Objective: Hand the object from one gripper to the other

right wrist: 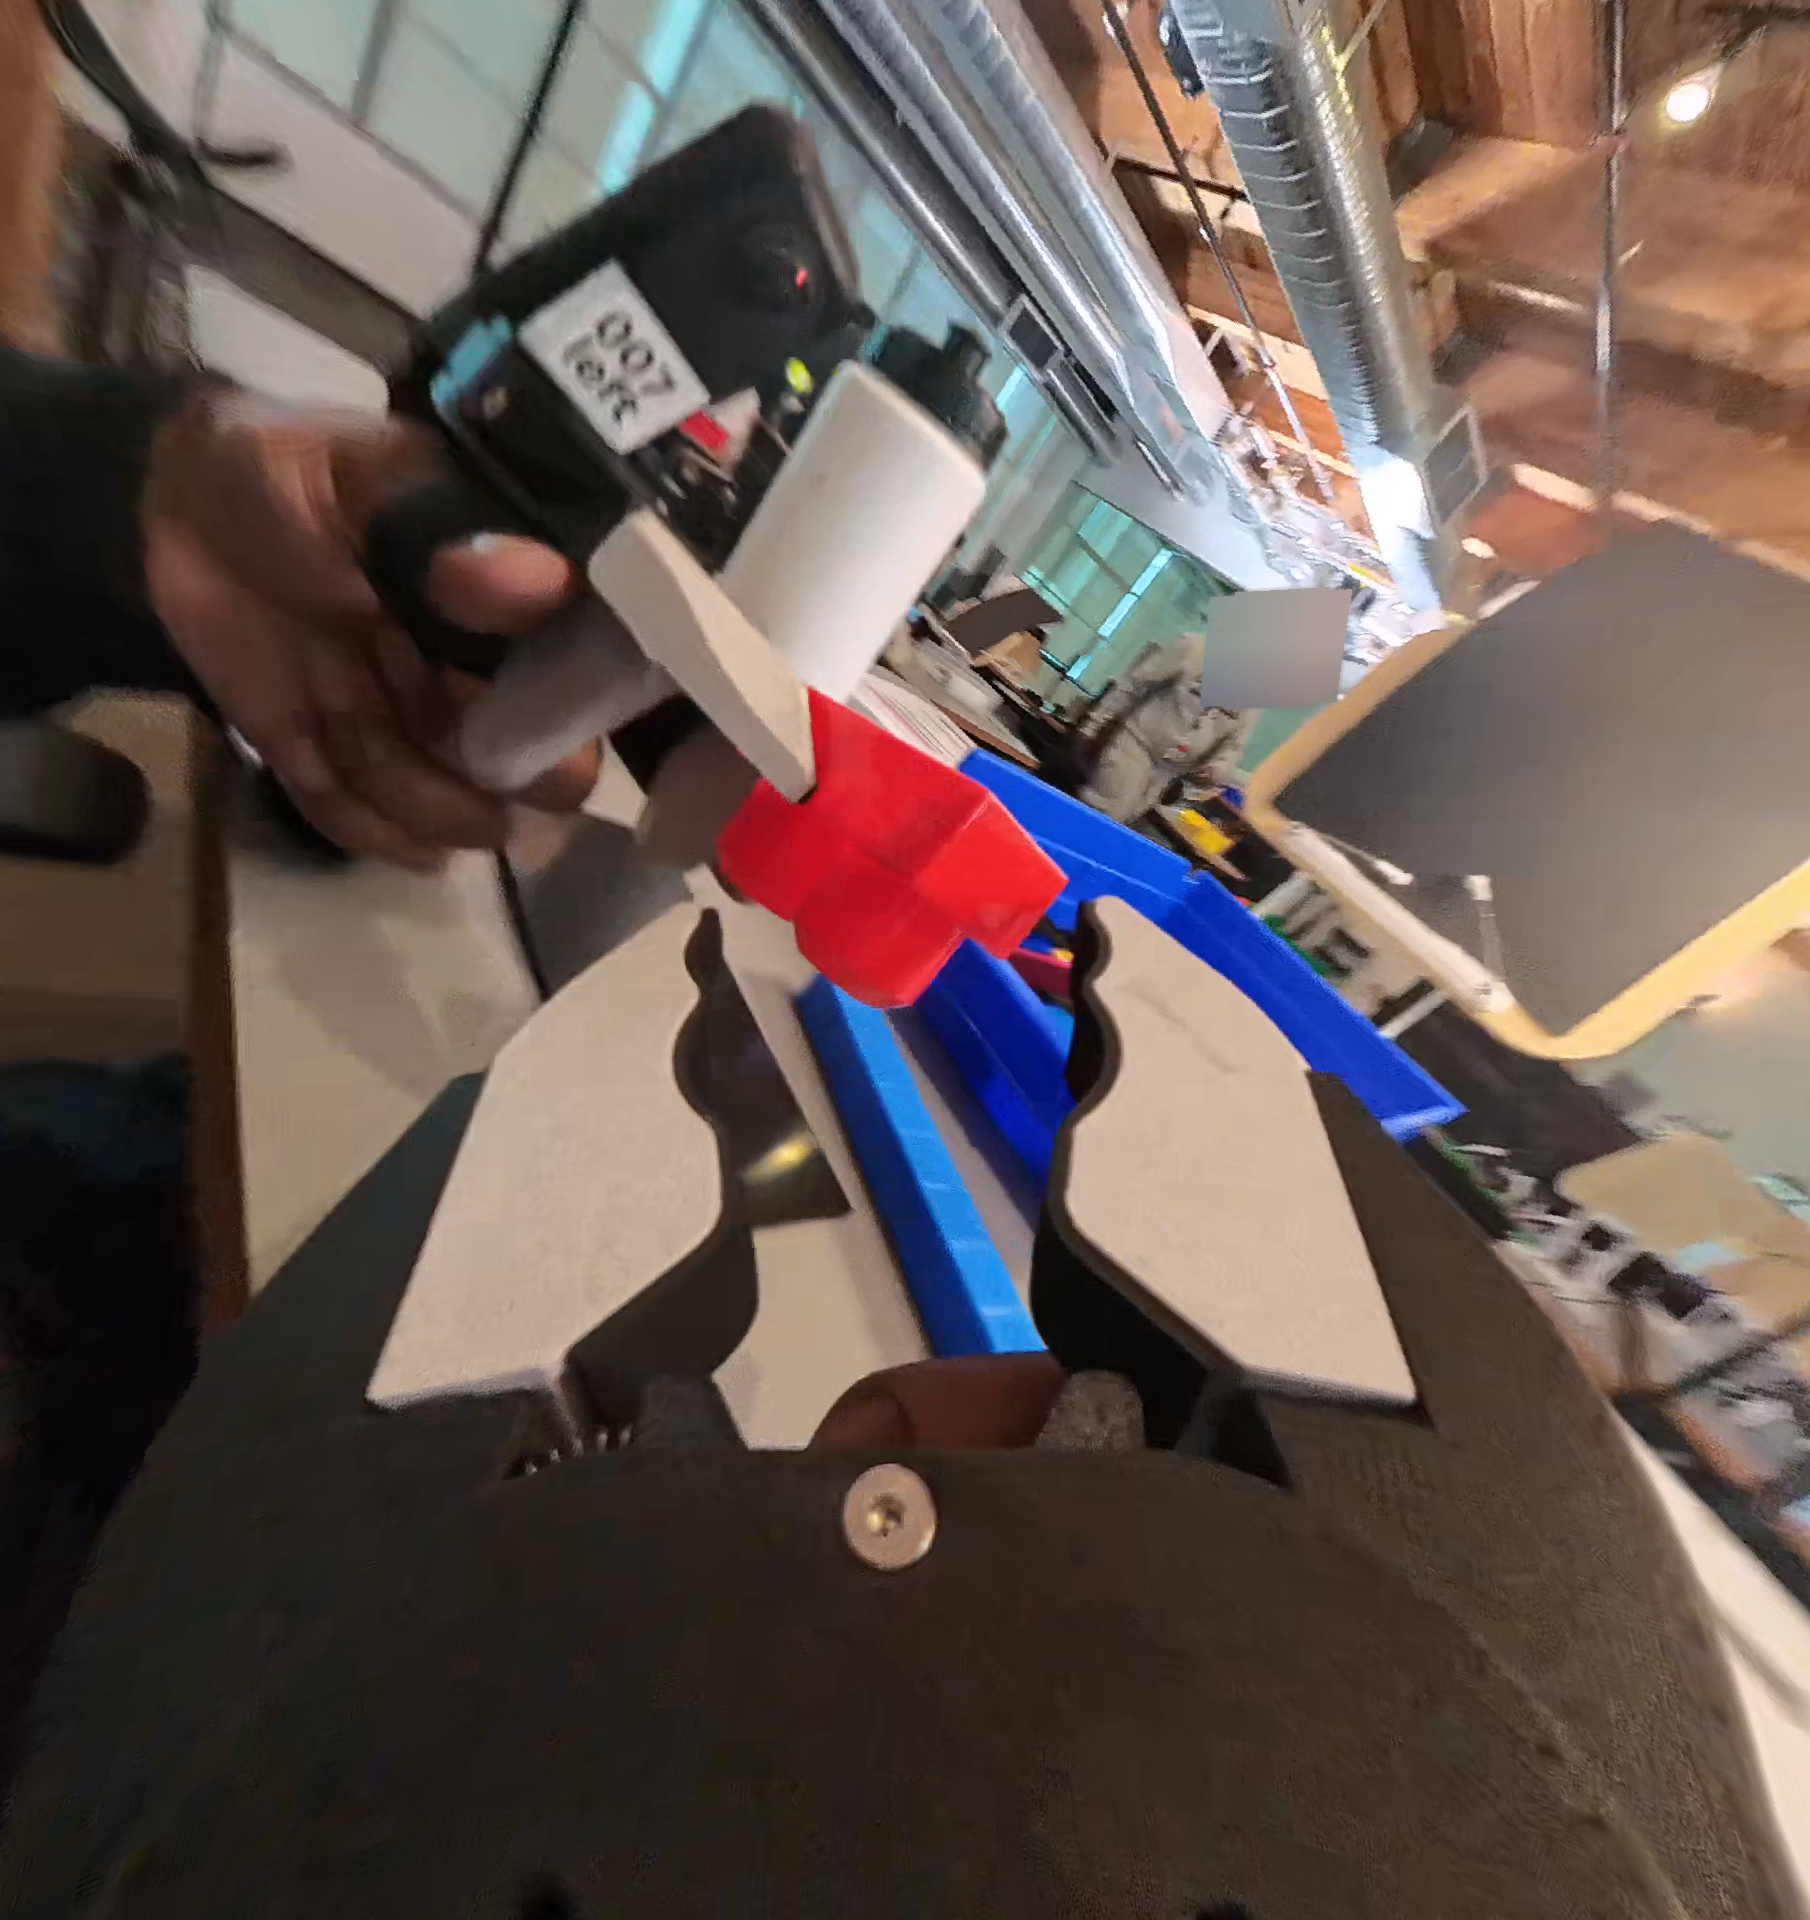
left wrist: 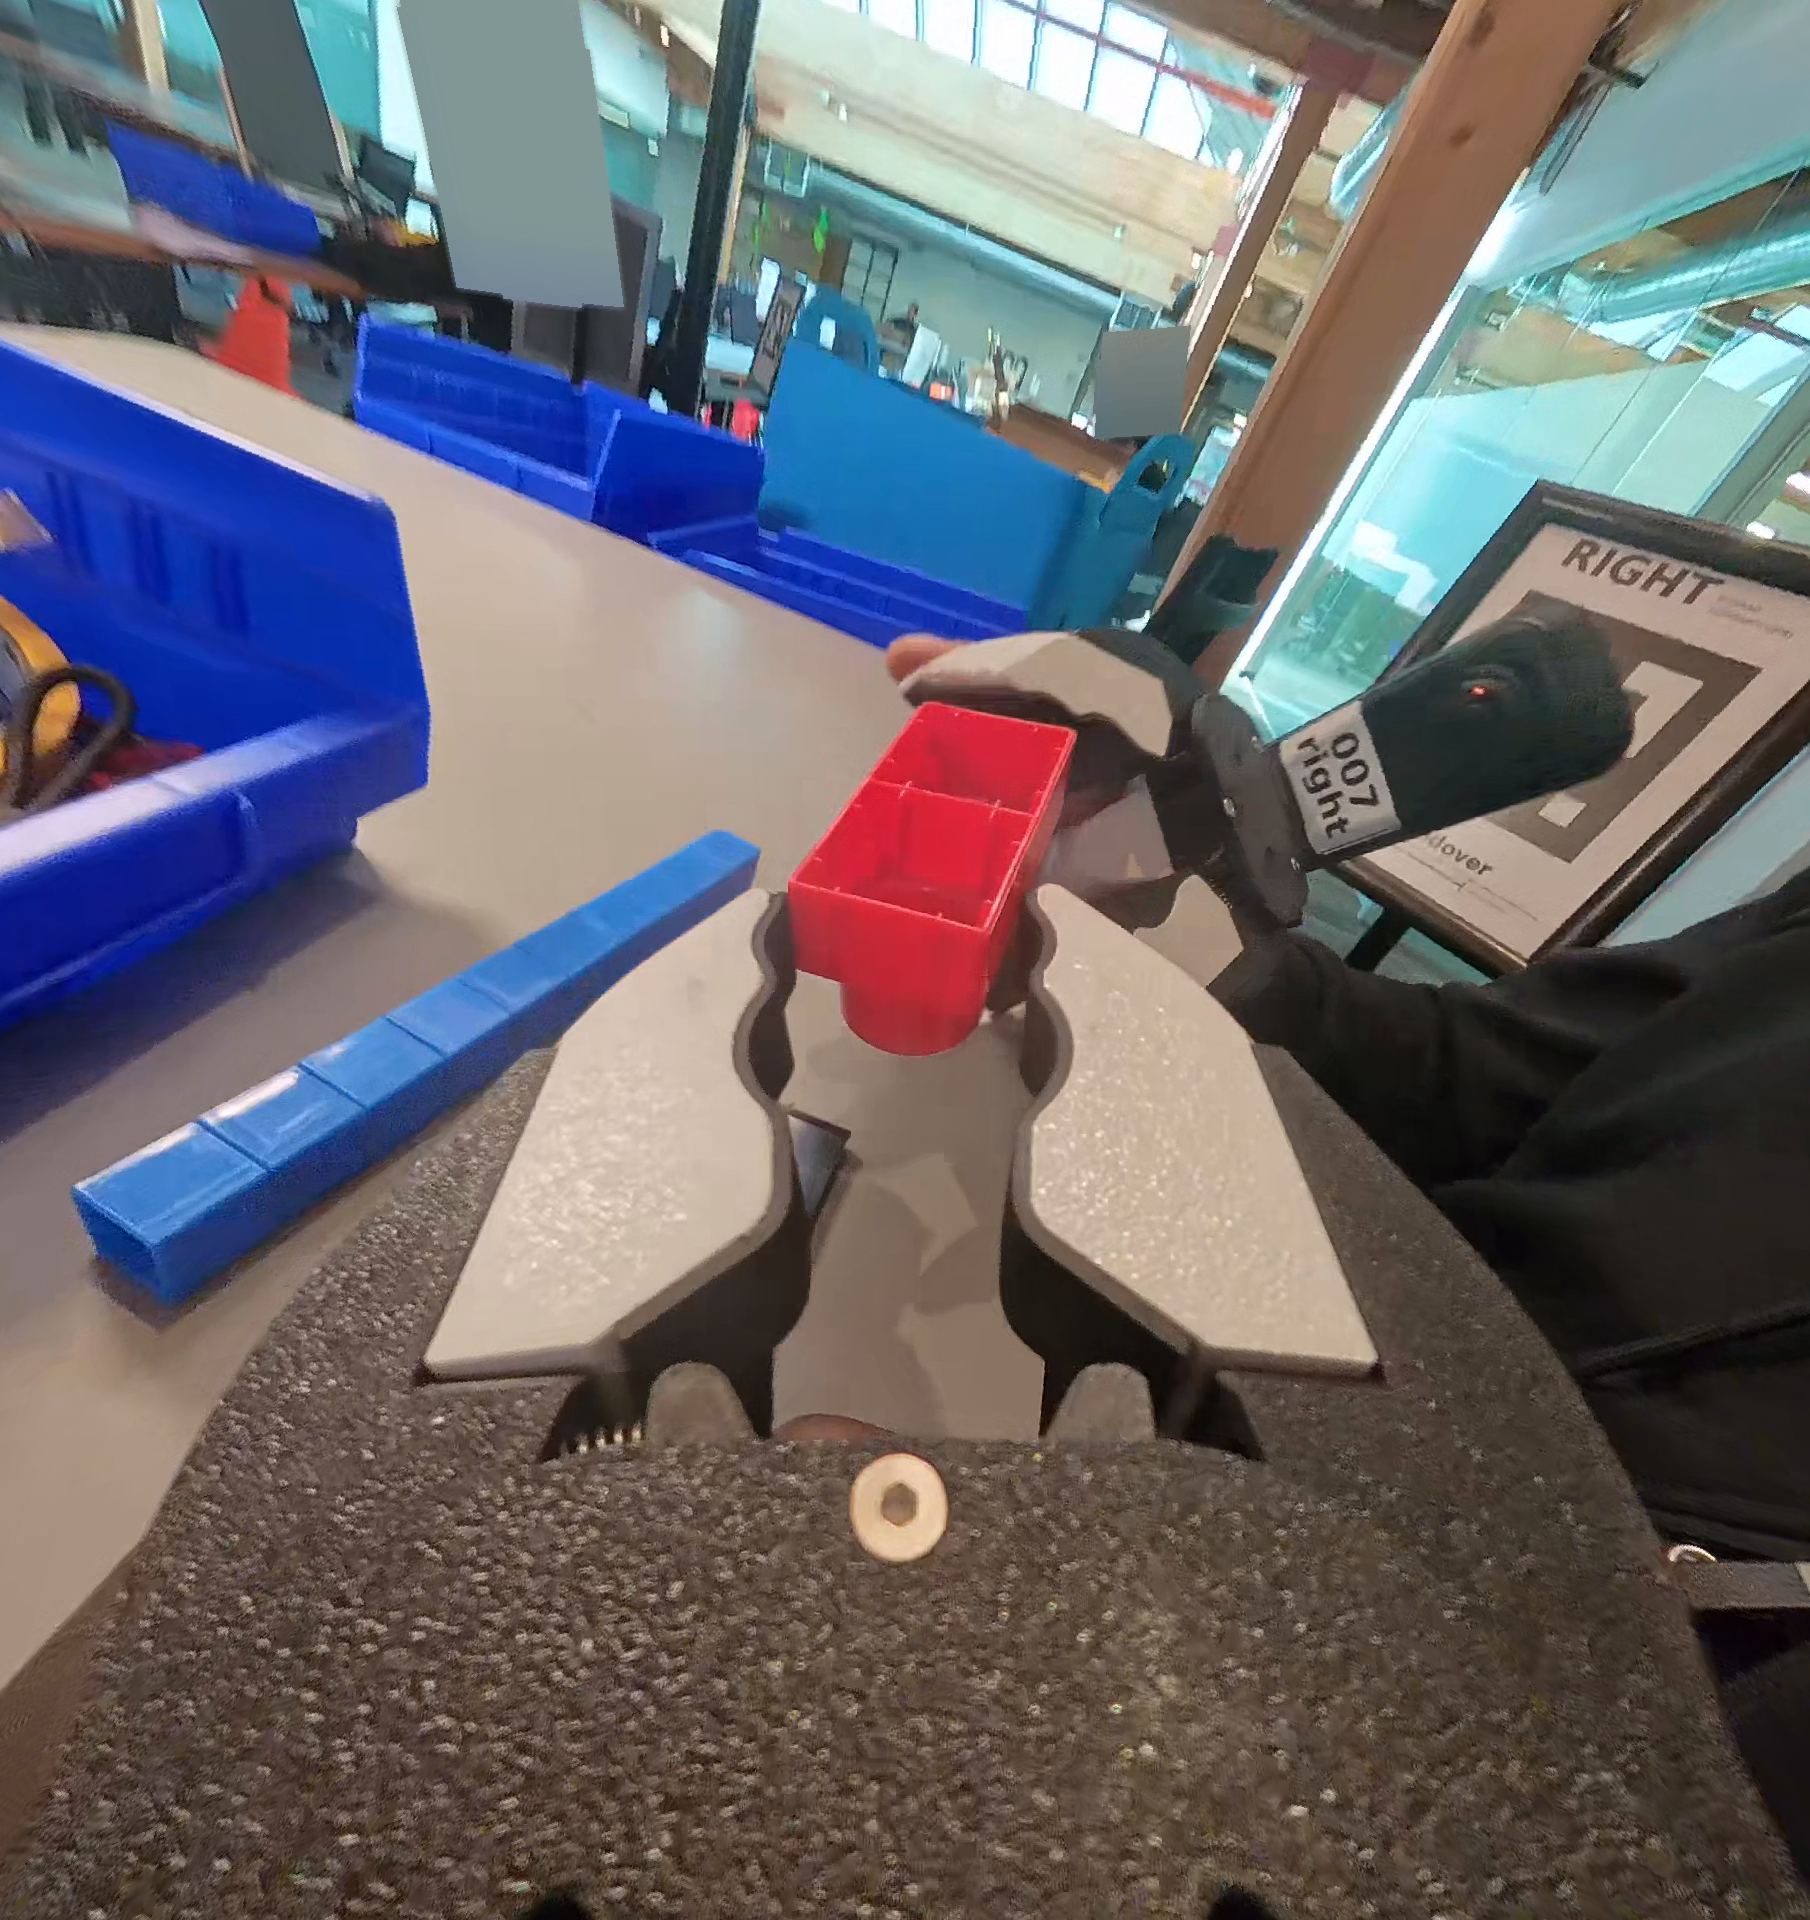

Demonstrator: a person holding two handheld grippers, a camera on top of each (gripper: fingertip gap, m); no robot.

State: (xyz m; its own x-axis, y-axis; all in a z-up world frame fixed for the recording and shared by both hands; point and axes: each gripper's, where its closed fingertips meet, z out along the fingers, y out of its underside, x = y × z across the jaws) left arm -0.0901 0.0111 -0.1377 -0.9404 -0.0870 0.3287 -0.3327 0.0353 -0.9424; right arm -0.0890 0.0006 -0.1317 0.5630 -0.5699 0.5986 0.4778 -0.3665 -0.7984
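Pinching the red block (left wrist: 911,831), left gripper (left wrist: 901,909) faces gaping right gripper (right wrist: 901,920).

Blue bar (left wrist: 413,1060) on table (left wrist: 589,665), nr blue bin (left wrist: 205,665).

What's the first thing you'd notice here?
The bright red block jumps out: it hangs in the air above the grey table, pinched in the left gripper, with the right gripper open around its far end. Next come a long blue bar on the table and a big blue bin beside it.
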